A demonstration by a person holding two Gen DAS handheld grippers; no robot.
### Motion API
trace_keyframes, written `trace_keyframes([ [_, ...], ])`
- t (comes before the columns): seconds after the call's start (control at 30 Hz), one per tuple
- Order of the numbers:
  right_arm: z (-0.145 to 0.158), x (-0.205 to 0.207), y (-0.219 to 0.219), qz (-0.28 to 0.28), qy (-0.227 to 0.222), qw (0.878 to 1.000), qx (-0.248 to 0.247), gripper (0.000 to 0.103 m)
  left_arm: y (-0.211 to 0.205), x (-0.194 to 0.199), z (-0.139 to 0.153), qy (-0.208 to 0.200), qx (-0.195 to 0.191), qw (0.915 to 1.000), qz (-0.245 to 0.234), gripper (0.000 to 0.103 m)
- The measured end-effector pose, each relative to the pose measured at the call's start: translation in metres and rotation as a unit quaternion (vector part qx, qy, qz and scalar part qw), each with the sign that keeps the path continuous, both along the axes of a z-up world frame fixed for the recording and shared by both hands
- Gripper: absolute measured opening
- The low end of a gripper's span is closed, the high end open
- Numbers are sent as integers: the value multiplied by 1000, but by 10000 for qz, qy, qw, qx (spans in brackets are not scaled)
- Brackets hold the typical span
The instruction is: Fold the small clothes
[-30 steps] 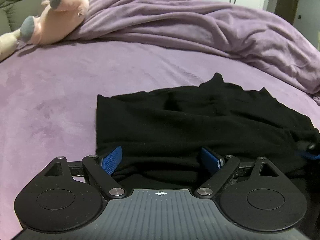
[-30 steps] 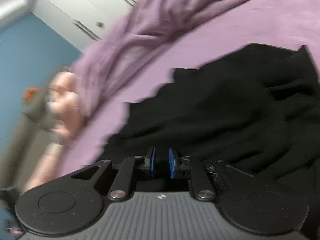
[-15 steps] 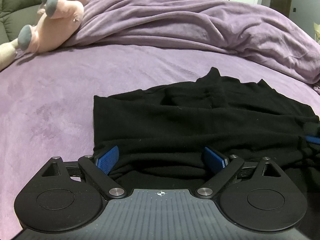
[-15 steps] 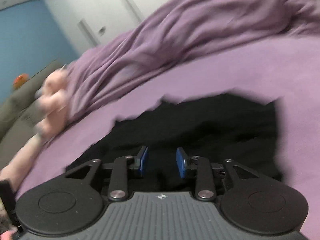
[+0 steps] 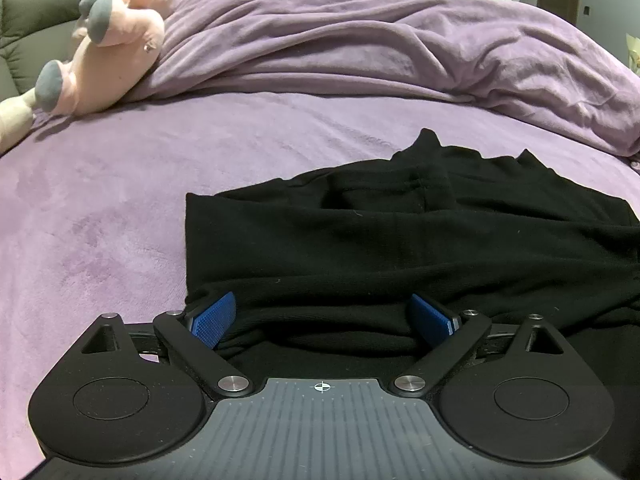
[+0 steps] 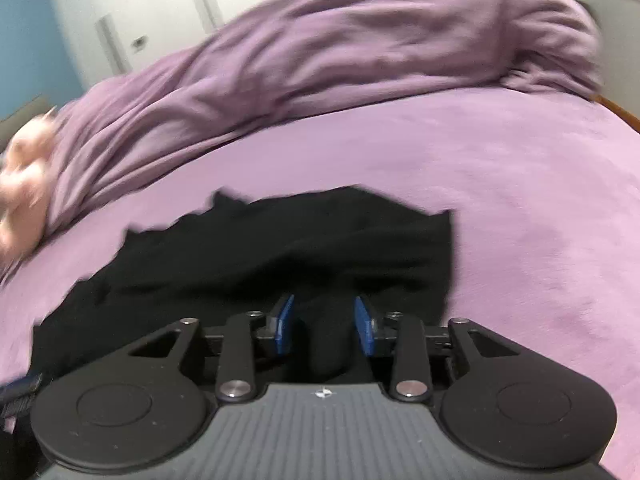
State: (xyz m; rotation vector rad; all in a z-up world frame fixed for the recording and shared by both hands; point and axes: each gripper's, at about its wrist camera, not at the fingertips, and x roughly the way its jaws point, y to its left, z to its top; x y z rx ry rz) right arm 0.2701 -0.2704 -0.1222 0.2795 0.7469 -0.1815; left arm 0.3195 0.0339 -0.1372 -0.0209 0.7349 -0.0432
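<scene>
Black garment [image 5: 400, 248]: matt knitted cloth. Bed [image 5: 120, 200] cover: purple, velvety plush. Left hand-held gripper [image 5: 324, 316]: matt black plastic, textured blue pads [image 5: 212, 318], polished metal rivets [image 5: 233, 383].

Left tool [image 5: 323, 316]: matte black body, ribbed grey top plate with a small crosshair mark, two round black discs, silver pivot screws, black linkage arms, blue textured pads [image 5: 212, 318]. Right tool [image 6: 324, 324]: same build, same blue pads [image 6: 285, 330].

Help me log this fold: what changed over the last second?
The right gripper opened, letting go of the black garment, and its view swung level. The left gripper stayed open over the garment's near edge. The plush and blanket stayed put.
</scene>
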Motion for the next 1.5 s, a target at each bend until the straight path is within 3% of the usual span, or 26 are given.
trace_keyframes([
  [0.13,0,0,29,412,34,9989,-216,34,0,1,0,38,20,10000,-23,97],
  [0.5,-16,1,44,866,330,9912,-941,35,-1,3,0,75,54,10000,-35,98],
  [0.93,-8,-5,48,943,497,9887,-1056,36,7,-12,12,210,-1,9997,-124,97],
  [1.0,2,-20,48,962,438,9897,-967,36,15,-32,21,146,-33,9994,-325,97],
  [1.2,26,-119,21,997,598,9930,197,40,50,-133,37,354,-104,9949,-940,97],
  [1.33,33,-202,-1,657,983,9901,762,40,79,-199,29,781,-338,9932,-789,97],
  [1.5,36,-256,-14,331,1389,9839,1072,40,100,-220,15,1136,-648,9907,-374,97],
])
